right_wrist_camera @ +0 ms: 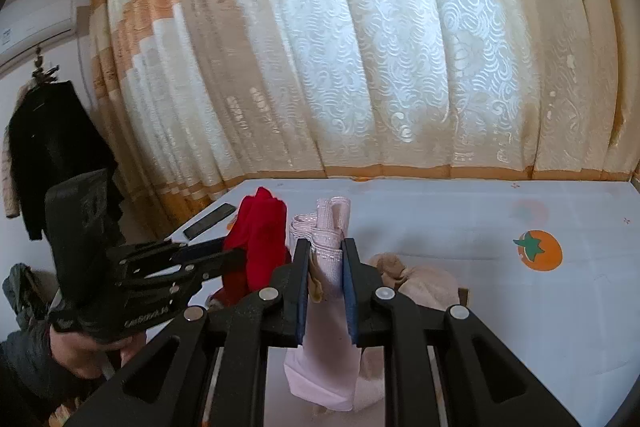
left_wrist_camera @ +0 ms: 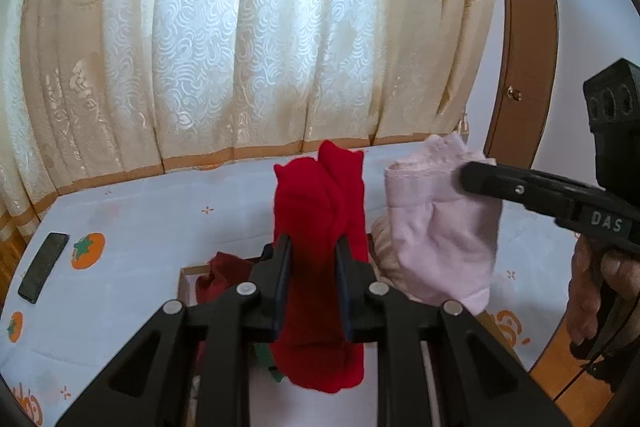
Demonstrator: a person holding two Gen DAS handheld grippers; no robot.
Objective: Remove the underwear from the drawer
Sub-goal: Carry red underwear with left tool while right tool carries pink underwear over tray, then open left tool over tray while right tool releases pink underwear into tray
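Between the fingers of the left gripper (left_wrist_camera: pixel 311 251) hangs a soft red cloth underwear piece (left_wrist_camera: pixel 320 227), clamped and lifted above the open wooden drawer (left_wrist_camera: pixel 188 283). Just to its right, the right gripper (right_wrist_camera: pixel 326 259) pinches a pale pink knit underwear piece (right_wrist_camera: pixel 326 327), also raised. Below and beyond the right gripper lies a beige bundled garment (right_wrist_camera: pixel 420 283). Far left of the left gripper, a black phone (left_wrist_camera: pixel 43 267) rests on the white persimmon-print bed sheet (left_wrist_camera: pixel 140 227).

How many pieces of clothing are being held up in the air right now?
2. The red garment is clamped in the left gripper; the pink garment is clamped in the right gripper. More clothes lie below in the drawer, partly hidden.
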